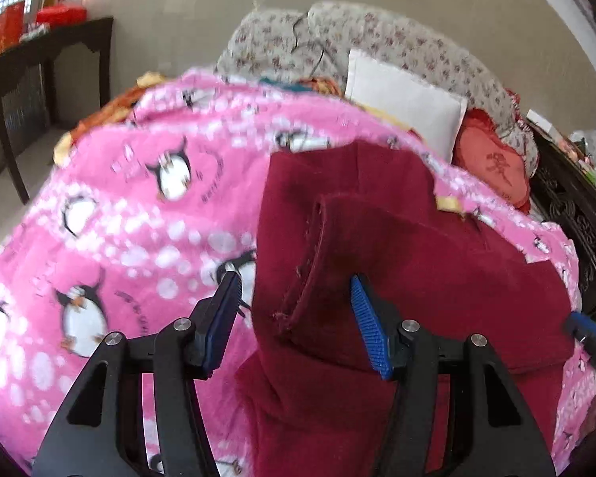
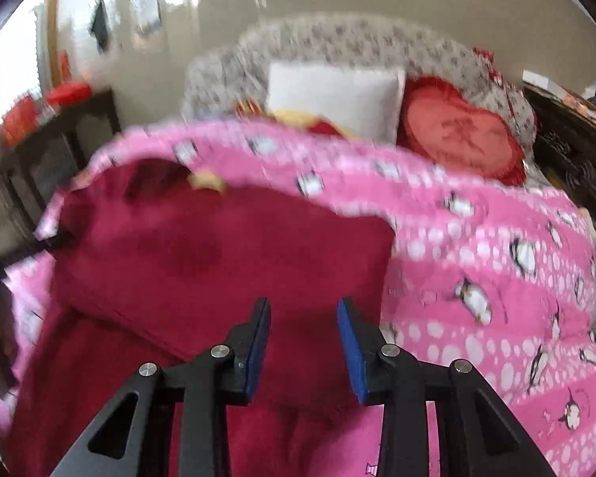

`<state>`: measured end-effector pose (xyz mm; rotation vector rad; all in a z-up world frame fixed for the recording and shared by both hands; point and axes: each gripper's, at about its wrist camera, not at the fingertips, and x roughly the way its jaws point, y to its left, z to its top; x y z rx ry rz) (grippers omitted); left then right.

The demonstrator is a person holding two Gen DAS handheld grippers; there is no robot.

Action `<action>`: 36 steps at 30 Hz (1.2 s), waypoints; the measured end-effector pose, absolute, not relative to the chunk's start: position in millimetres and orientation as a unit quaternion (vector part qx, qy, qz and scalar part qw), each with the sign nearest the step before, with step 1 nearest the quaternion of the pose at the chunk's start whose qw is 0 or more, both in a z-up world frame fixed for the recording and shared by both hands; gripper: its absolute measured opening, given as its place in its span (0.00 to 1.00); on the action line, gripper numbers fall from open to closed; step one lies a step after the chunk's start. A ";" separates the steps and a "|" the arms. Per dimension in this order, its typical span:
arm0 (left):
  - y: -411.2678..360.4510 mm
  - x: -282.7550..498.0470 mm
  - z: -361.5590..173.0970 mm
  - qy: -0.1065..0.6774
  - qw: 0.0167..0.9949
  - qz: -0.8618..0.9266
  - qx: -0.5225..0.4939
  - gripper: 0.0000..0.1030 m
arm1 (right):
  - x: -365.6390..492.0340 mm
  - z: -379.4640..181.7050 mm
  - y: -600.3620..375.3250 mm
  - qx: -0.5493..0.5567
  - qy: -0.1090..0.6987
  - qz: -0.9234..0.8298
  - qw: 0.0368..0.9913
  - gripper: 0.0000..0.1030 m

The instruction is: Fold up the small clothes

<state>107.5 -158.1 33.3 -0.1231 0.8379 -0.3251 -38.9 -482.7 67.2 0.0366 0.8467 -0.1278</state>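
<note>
**Maroon garment part-folded on the bed; both tongs loose**

Landmark: the penguin-print pink blanket [image 1: 111, 214] covering the bed. Everything below is relative to it.

- Maroon garment [image 1: 397, 262] lies on the near part of the blanket. One flap is already turned over onto the body, its stitched hem edge showing on top. A long strip of the same cloth hangs toward the near edge, not yet tucked.
- Left gripper [image 1: 294, 318]: pads apart, not clamped. The folded hem bunches up between them and touches the right-hand pad; the other pad stands clear over the blanket. Reads as released, cloth only resting there.
- Right gripper [image 2: 304, 342]: pads apart above the flat folded panel of the garment, nothing pinched. Released too.
- Progress, my judgement: first fold in, maybe halfway. Left to do: bring in the hanging strip, fold again to a compact packet, flatten.
- Beyond the far edge of the blanket: a white pillow [image 1: 405, 99], a red heart-shaped cushion [image 1: 492, 167], and a floral quilt [image 1: 377, 35] bunched against the wall. A dark wooden side table [image 1: 47, 59] stands off the blanket's left side.
- Writing: small lettering beside the penguins, a character embroidered on the cushion, red boxes on the table; all too blurred to read. No brand legible.
</note>
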 end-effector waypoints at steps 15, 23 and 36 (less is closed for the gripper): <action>-132.1 56.4 20.6 0.456 0.870 -0.170 -0.079 0.60 | -68.4 53.8 -475.8 -0.001 0.420 -0.076 0.904 0.42; -84.3 -24.0 37.7 0.461 0.857 -0.218 -0.076 0.64 | -180.5 89.7 -486.3 0.084 0.432 0.019 0.898 0.48; -71.3 -99.0 4.2 0.512 0.815 -0.249 -0.109 0.73 | -262.9 9.3 -462.0 0.211 0.442 0.126 0.863 0.40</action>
